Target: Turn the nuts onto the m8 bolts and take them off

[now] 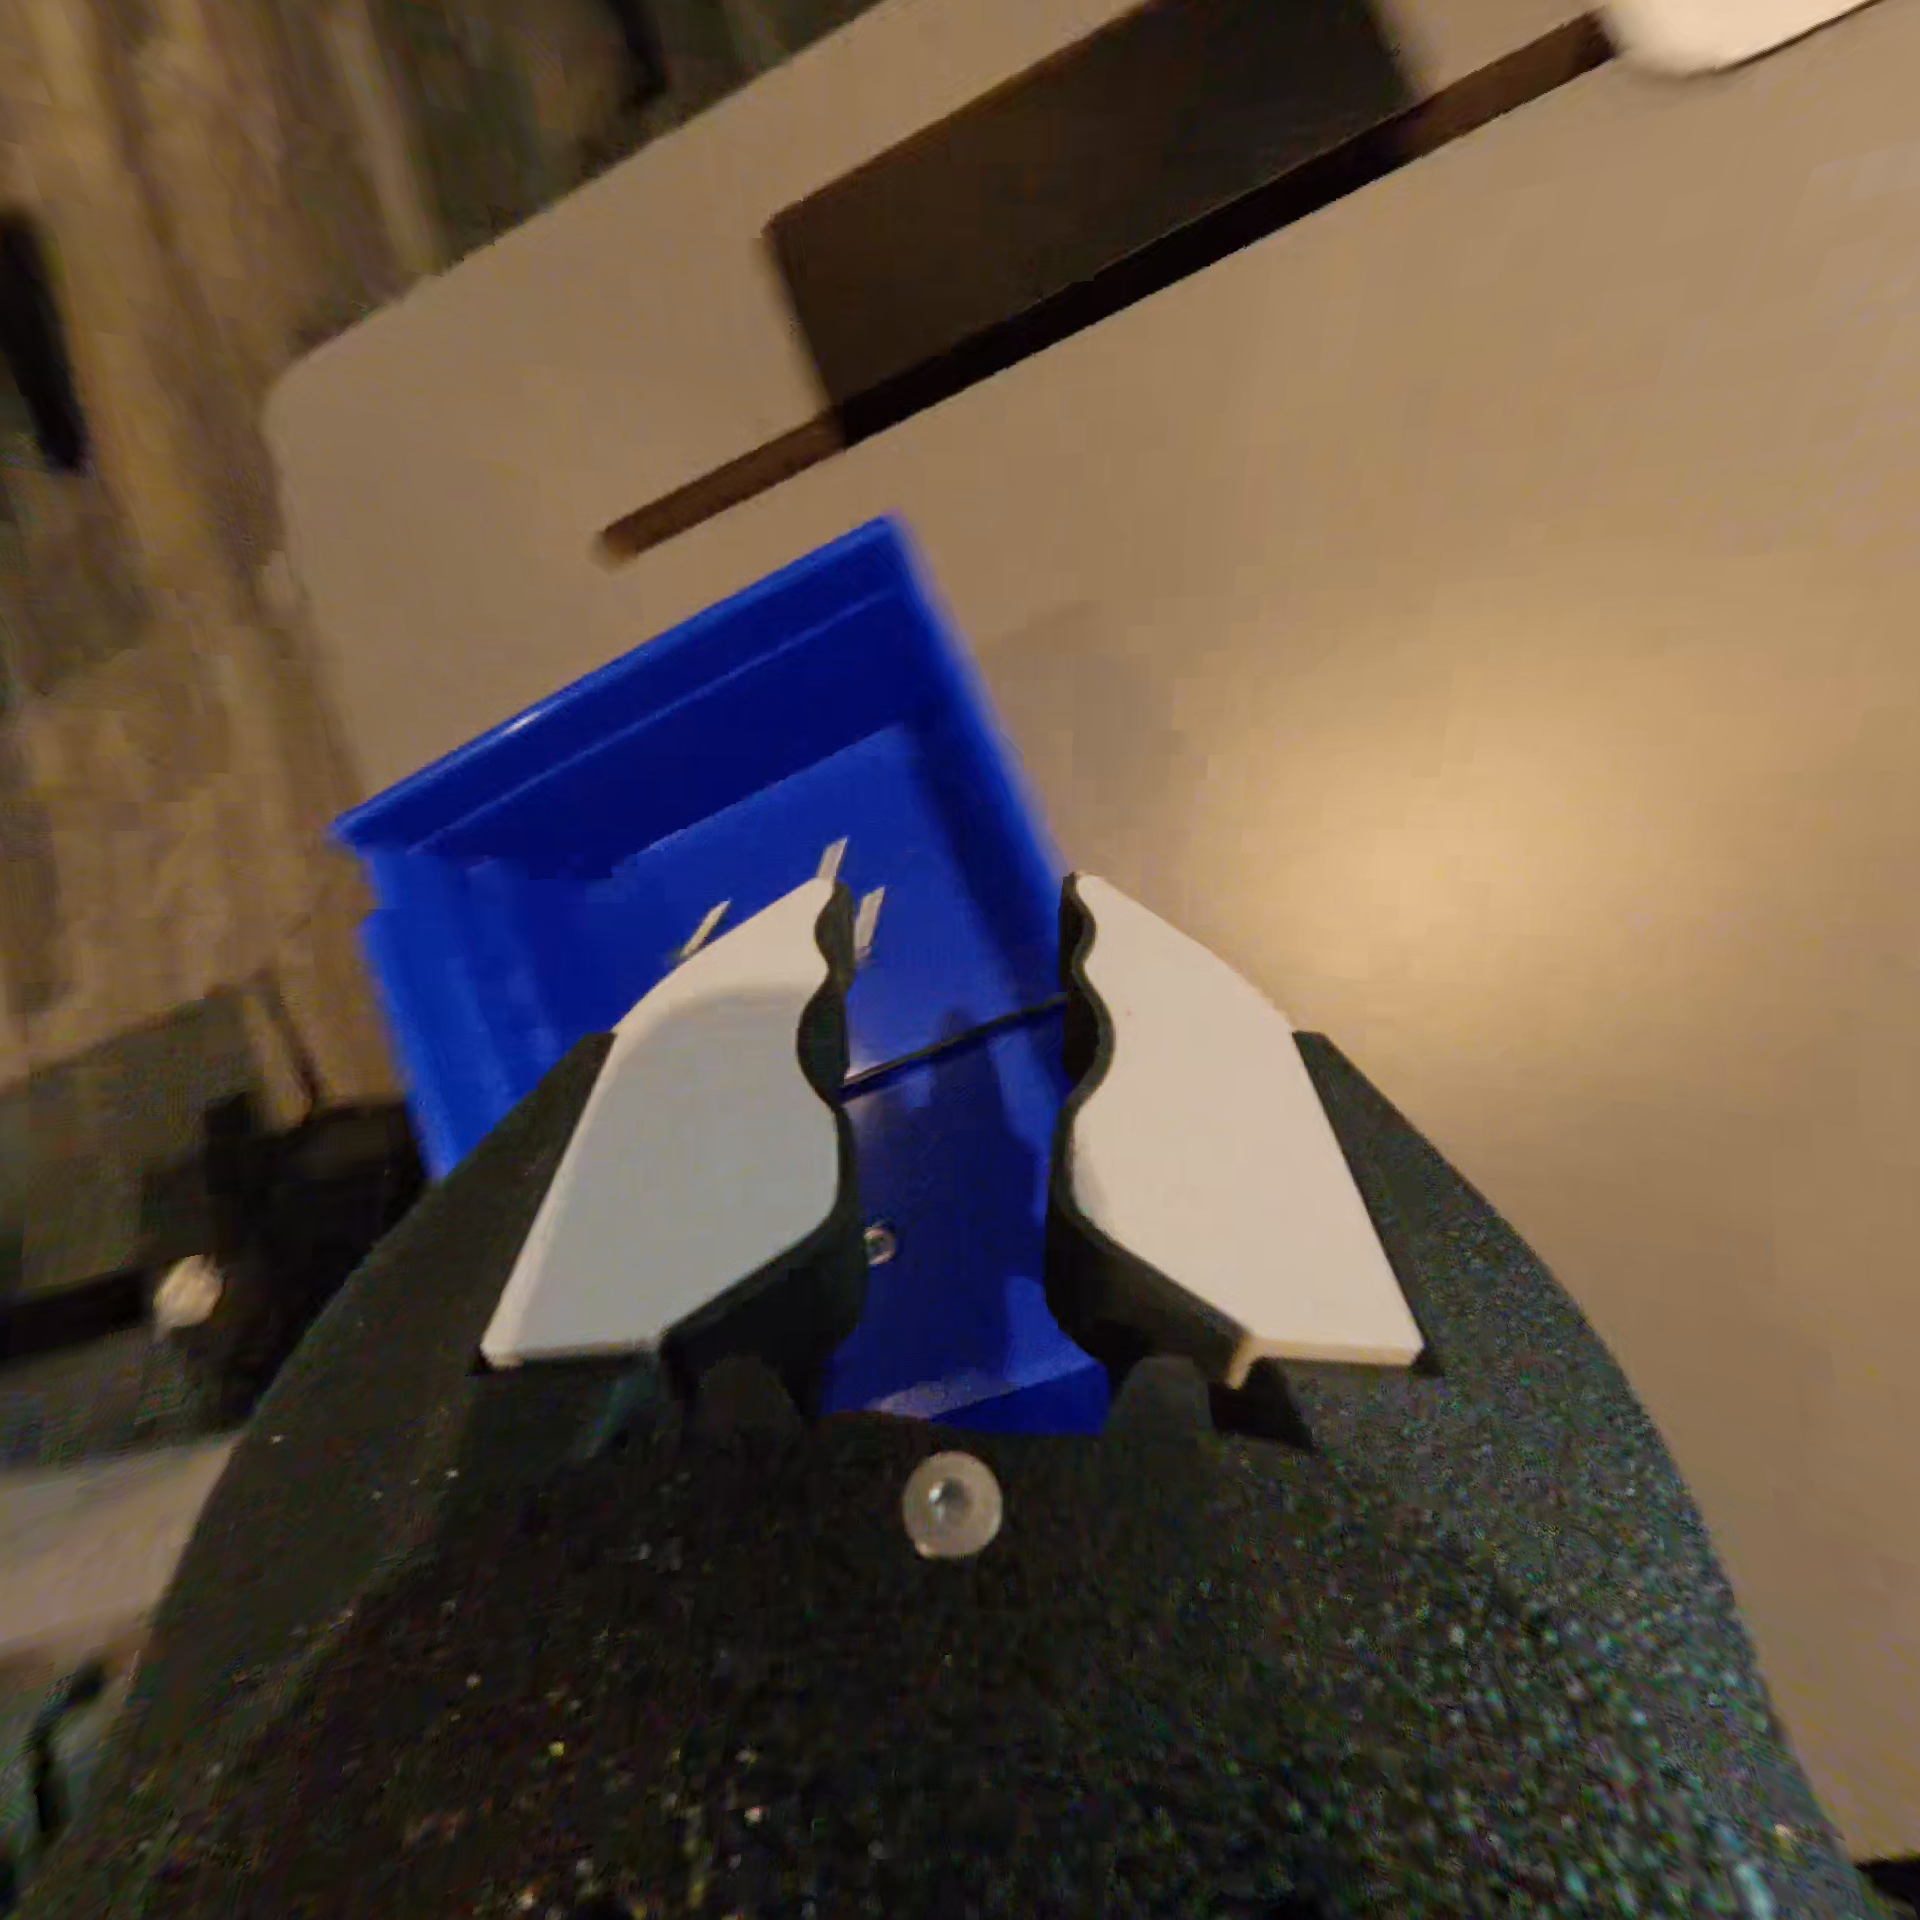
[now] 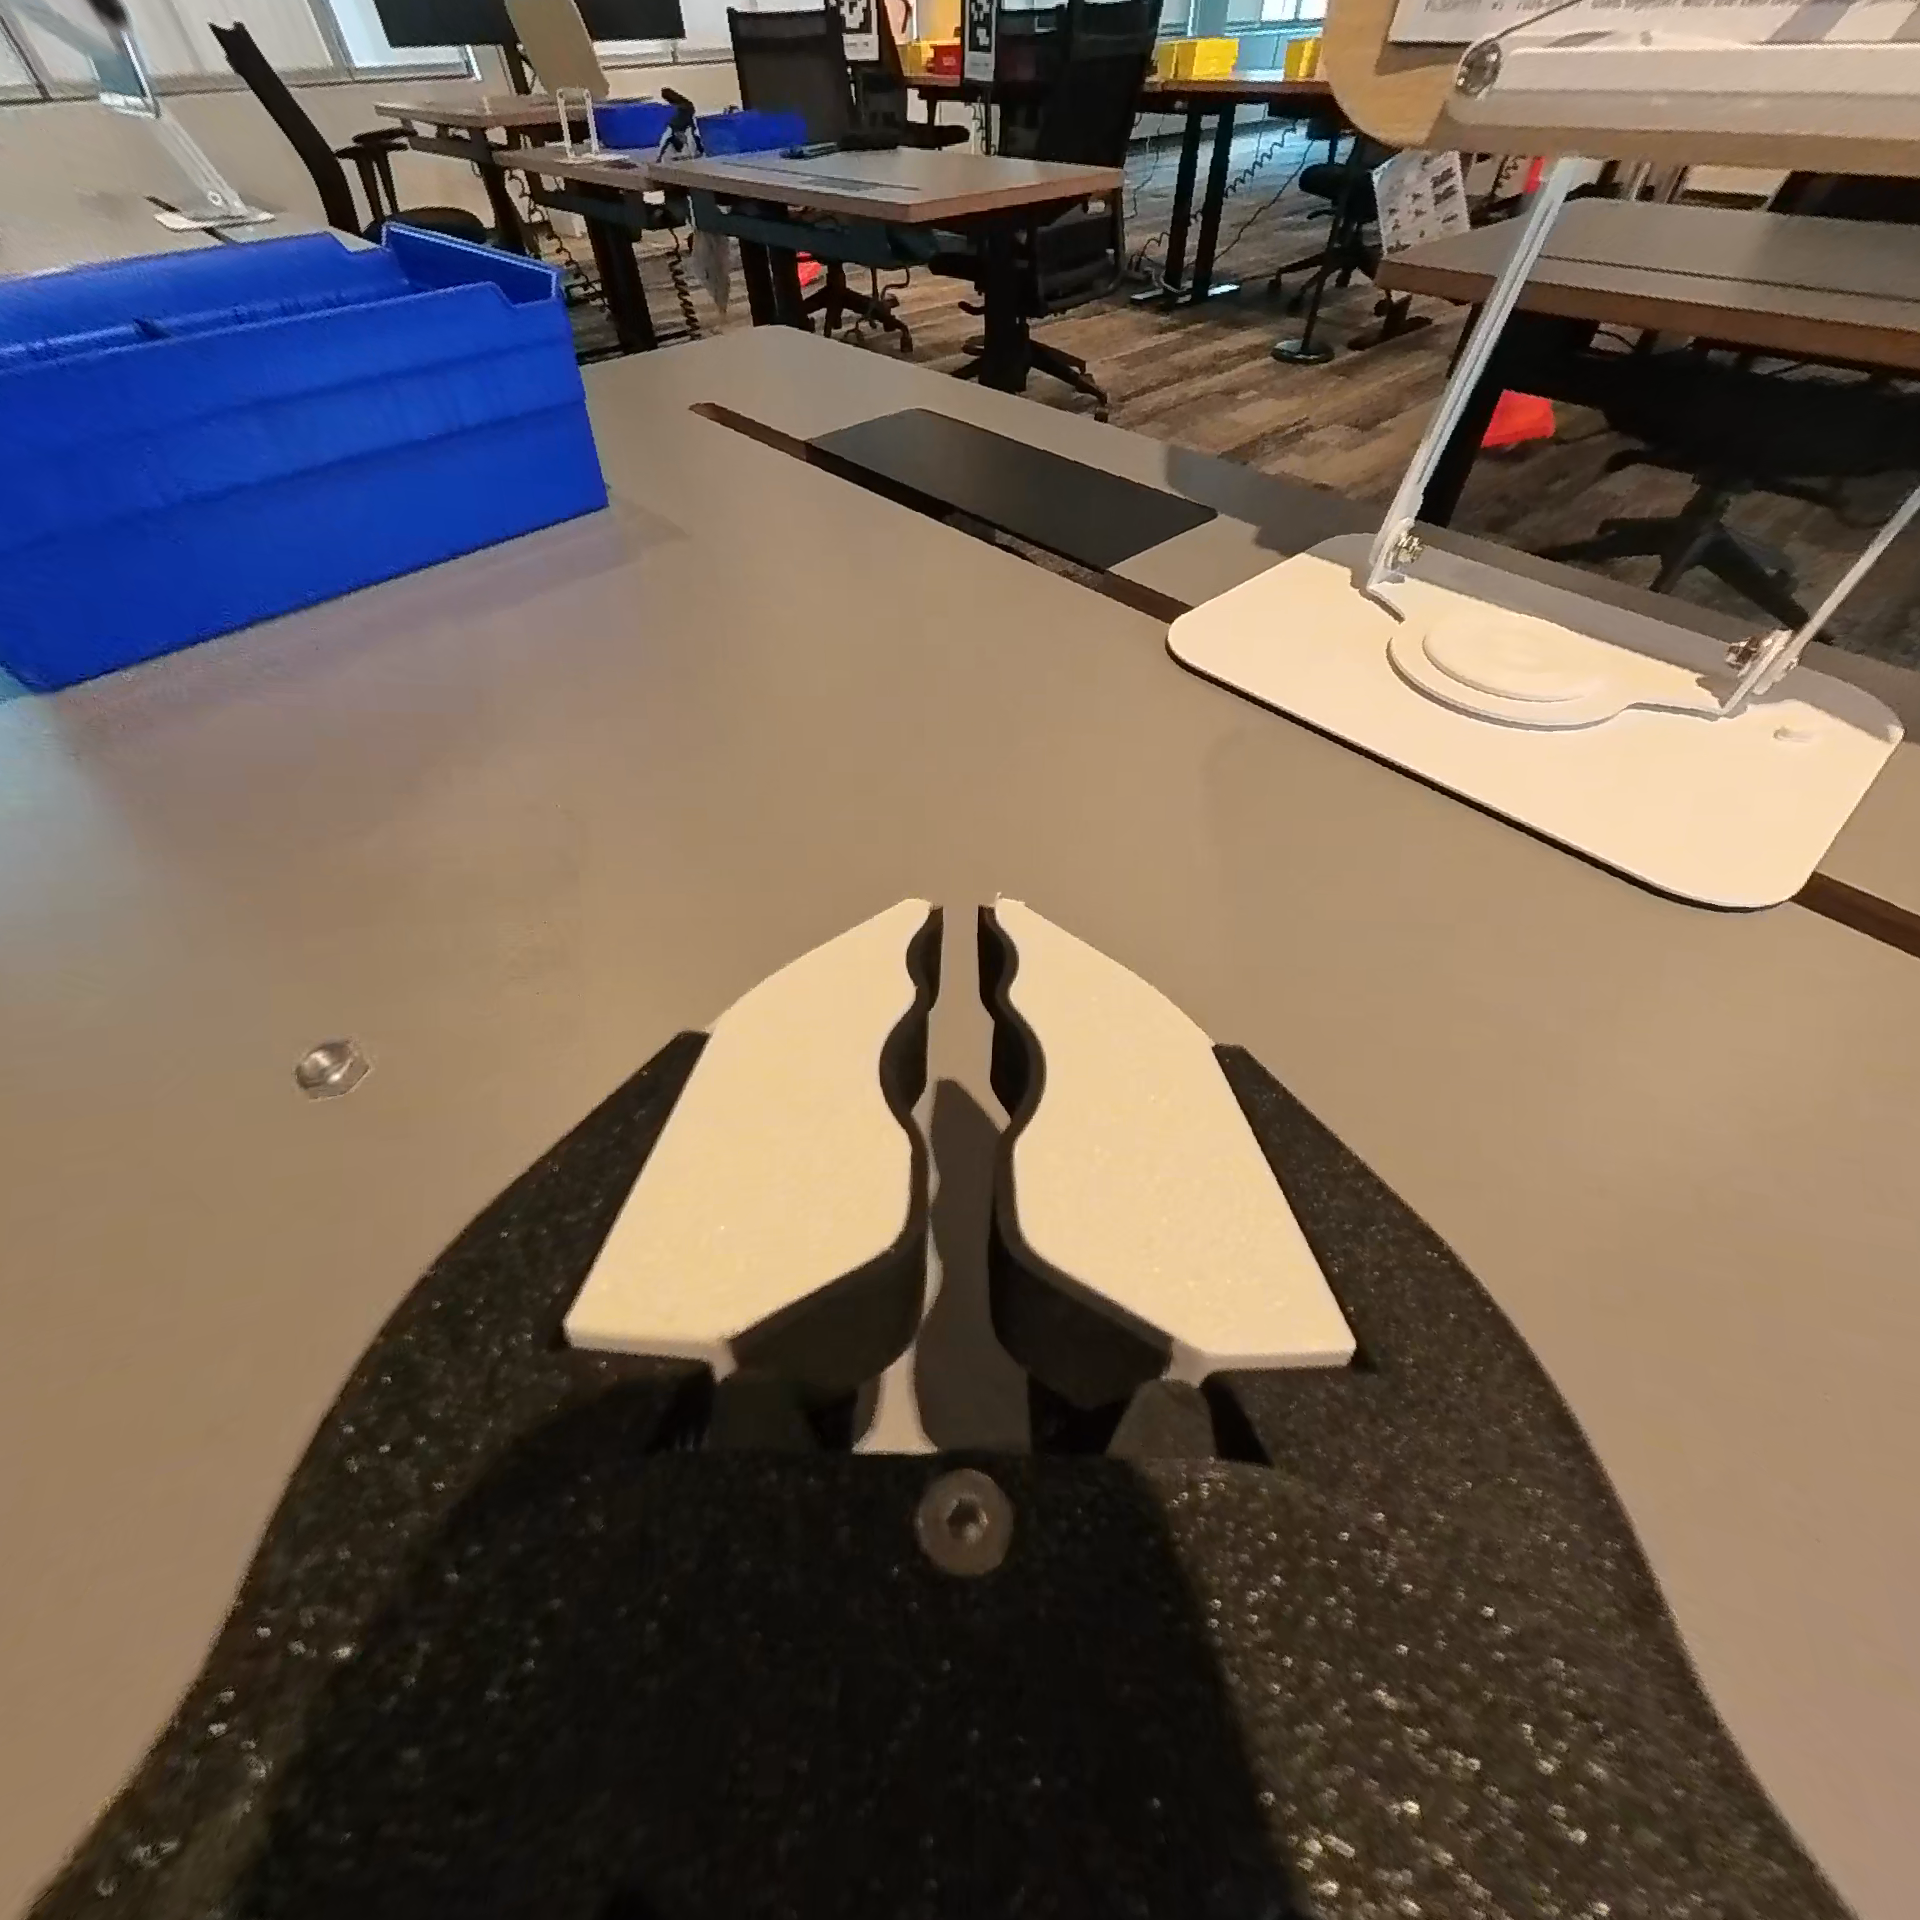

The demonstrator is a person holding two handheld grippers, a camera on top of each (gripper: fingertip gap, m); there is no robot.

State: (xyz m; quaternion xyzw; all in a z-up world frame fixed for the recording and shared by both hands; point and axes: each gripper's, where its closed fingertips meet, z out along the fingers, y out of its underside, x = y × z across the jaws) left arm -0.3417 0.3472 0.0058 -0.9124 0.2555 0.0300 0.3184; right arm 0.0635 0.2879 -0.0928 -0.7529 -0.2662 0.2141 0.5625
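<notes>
In the left wrist view my left gripper (image 1: 951, 899) is open and empty, held above a blue bin (image 1: 665, 790) on the grey table. Several small silvery pieces (image 1: 831, 862) lie on the bin floor, blurred, and one small nut (image 1: 880, 1242) shows between the fingers. In the right wrist view my right gripper (image 2: 961, 909) is shut with nothing between the fingers, low over the table. A single steel nut (image 2: 330, 1067) lies on the table to its left. The blue bin (image 2: 281, 447) stands at the far left.
A white stand base (image 2: 1538, 727) with clear angled struts sits at the right of the table. A black plate (image 2: 1008, 483) covers a slot near the table's far edge; it also shows in the left wrist view (image 1: 1091, 187). Other desks and chairs stand beyond. Across from one pair of fingers to the other is roughly 40 cm.
</notes>
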